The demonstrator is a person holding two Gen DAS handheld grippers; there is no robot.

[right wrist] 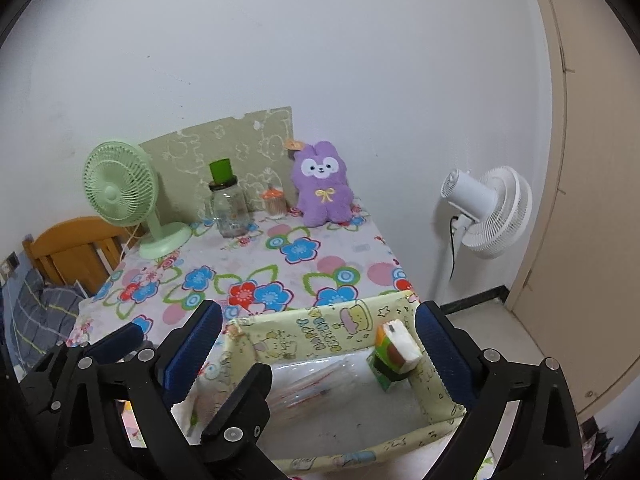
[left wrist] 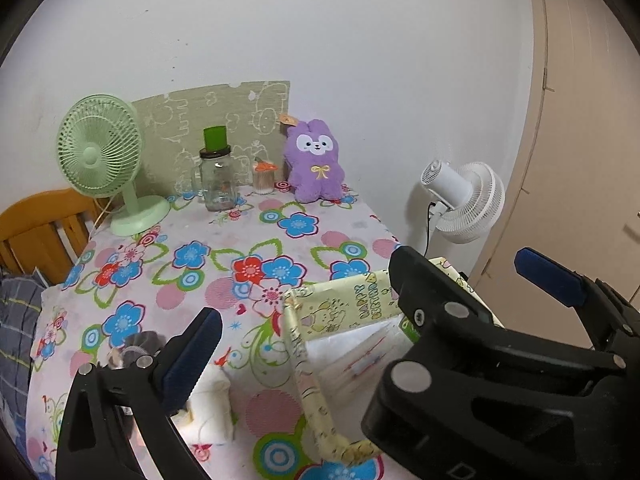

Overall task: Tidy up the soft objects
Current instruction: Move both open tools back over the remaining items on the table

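Both tools, left tool (left wrist: 360,308) and right tool (right wrist: 318,338), stand open and empty above the yellow printed fabric box (right wrist: 320,332); approach the purple plush rabbit (right wrist: 323,184) slowly, gripping its body centrally.

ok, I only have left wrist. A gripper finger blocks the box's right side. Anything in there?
Observer: Yes. A green and orange tissue pack sits in the far right corner of the yellow box.
Operator: Upright or flat?
Observer: On end, tilted, close to the right wall.
Operator: Is the right gripper on it?
Observer: No. The right gripper is open, and its pads are clear of the pack.
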